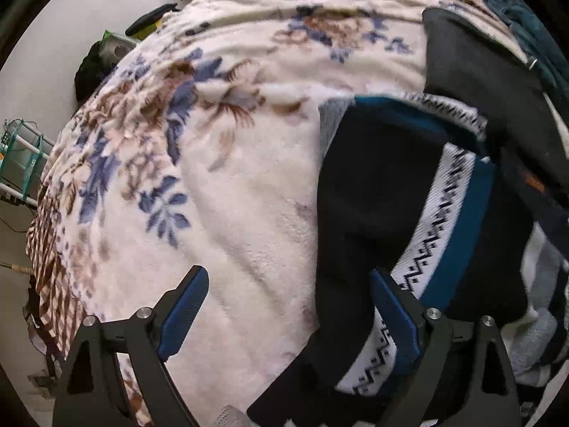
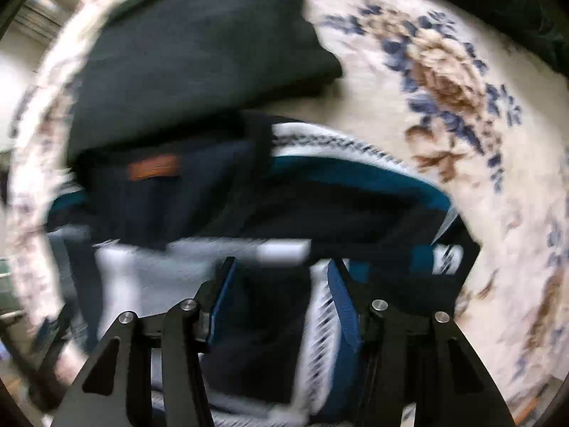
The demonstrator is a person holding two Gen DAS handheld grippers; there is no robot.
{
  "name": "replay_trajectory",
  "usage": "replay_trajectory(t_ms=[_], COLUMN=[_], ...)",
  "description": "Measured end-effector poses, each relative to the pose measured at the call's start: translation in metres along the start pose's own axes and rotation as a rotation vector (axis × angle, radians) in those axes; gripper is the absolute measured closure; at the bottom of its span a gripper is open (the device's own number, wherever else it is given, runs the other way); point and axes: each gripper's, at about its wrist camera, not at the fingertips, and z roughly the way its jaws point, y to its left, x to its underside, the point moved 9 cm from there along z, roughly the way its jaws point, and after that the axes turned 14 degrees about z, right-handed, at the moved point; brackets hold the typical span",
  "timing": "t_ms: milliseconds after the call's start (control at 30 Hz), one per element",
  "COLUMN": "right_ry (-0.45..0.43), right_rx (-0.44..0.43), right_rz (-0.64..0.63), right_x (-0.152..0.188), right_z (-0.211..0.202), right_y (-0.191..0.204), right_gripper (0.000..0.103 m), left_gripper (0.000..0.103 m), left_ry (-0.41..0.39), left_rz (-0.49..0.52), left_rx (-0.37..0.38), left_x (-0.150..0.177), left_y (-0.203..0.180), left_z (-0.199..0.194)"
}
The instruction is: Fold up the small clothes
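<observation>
The left hand-held gripper (image 1: 288, 306) hovers with jaws apart; the navy garment (image 1: 359, 192) with teal and white zigzag trim lies on the bed's floral blanket (image 1: 227, 163) at its two o'clock, long axis running six to twelve. The right hand-held gripper (image 2: 281, 295), nearer, is clamped on its near edge.

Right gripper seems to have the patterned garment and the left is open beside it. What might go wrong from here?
Judging by the views:
1. The right gripper appears shut on bunched layers of the patterned garment; lifting may drag up the whole wad rather than one edge.
2. The left gripper is open, one finger over the garment, one over the floral blanket; closing could pinch blanket pile too.
3. The dark folded clothes touch the garment, so pulling may disturb them.
</observation>
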Motion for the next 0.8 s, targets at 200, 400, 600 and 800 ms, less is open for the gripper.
replay_trajectory(t_ms=[200,400,600,800], right_ry=[0.165,0.214,0.007,0.032], right_rx=[0.210,0.150,0.011,-0.066], right_rz=[-0.255,-0.181,0.271,0.299], right_x=[0.092,0.107,0.042,0.008], right_z=[0.045,0.023,-0.026,0.003], right_y=[-0.011,-0.026,-0.083,-0.092], right_gripper=[0.049,0.049,0.049,0.057], left_gripper=[0.010,0.010,0.010,0.010], left_ry=[0.028,0.048,-0.007,-0.011], left_rz=[0.044,0.014,-0.035,-0.038], left_rx=[0.009,0.050,0.076,0.063], left_x=[-0.001,0.006,0.000,-0.016], left_y=[-0.006,0.009,0.013,0.010], left_z=[0.008,0.012,-0.005,0.022])
